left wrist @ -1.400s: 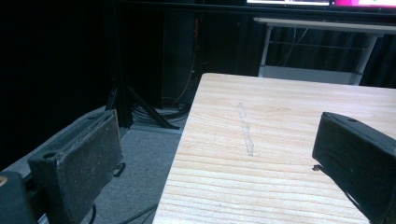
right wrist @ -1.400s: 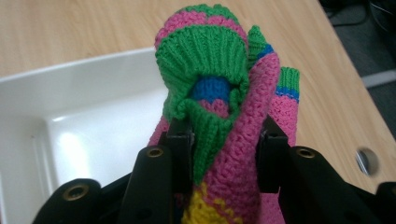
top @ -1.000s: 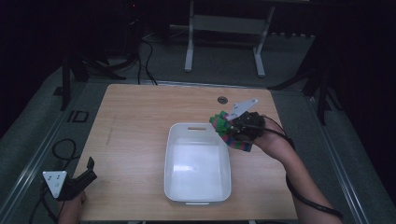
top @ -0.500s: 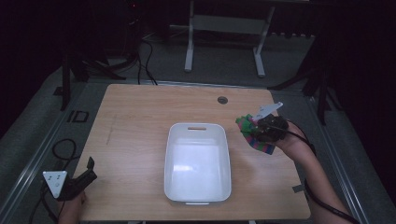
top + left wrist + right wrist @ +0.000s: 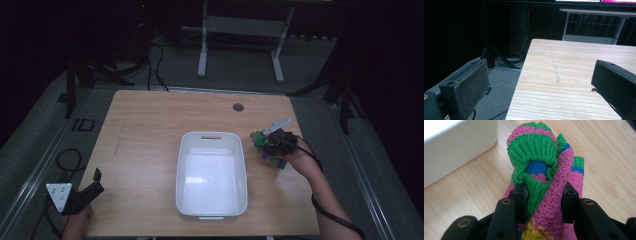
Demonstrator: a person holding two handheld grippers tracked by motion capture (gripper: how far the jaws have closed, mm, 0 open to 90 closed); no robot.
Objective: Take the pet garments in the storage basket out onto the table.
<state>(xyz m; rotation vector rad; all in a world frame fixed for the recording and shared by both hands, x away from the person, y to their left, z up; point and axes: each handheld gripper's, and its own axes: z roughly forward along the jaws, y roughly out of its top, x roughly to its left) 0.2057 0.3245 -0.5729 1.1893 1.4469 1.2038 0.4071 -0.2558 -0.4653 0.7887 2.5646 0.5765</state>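
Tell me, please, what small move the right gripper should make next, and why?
Probably lower a little and open. The right gripper is shut on the knitted sock, which already lies low over the bare wooden table, just to the right of the white bin and outside it. The left gripper waits open at the near left corner.

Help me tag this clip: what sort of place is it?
Probably a lab or studio recording bay: a lone wooden table amid dark surroundings, loose cables on the grey floor, and metal stands behind.
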